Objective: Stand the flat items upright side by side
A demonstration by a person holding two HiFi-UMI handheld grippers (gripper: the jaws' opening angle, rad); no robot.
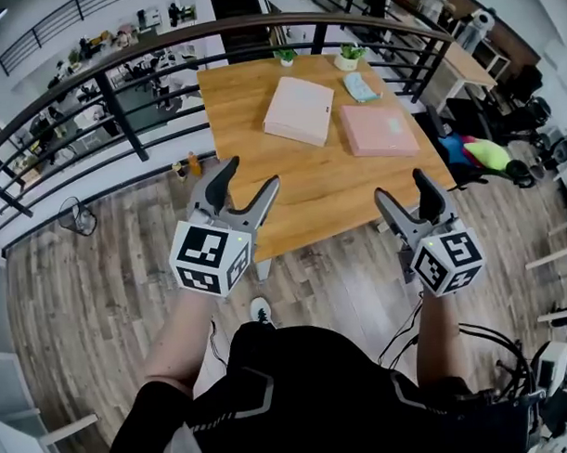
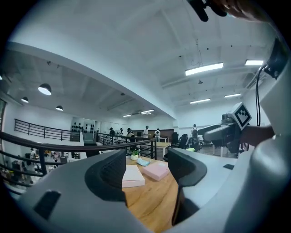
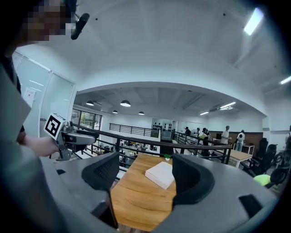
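Observation:
Two flat boxes lie on the wooden table (image 1: pixel 329 196). The pale cream box (image 1: pixel 299 110) (image 2: pixel 132 176) (image 3: pixel 160 174) lies at the far middle. To its right lies the pink box (image 1: pixel 379 130) (image 2: pixel 157 170). My left gripper (image 1: pixel 251 173) (image 2: pixel 148 173) hovers open over the table's near left edge, well short of the boxes. My right gripper (image 1: pixel 401 184) (image 3: pixel 144 177) is open too, at the near right corner. Nothing is between either pair of jaws. Both point level toward the table.
Two small potted plants (image 1: pixel 285 55) (image 1: pixel 350 55) and a light blue object (image 1: pixel 360 86) sit at the table's far edge. A dark curved railing (image 1: pixel 120 59) runs behind and left of the table. Chairs and a green-yellow item (image 1: pixel 490 153) stand to the right.

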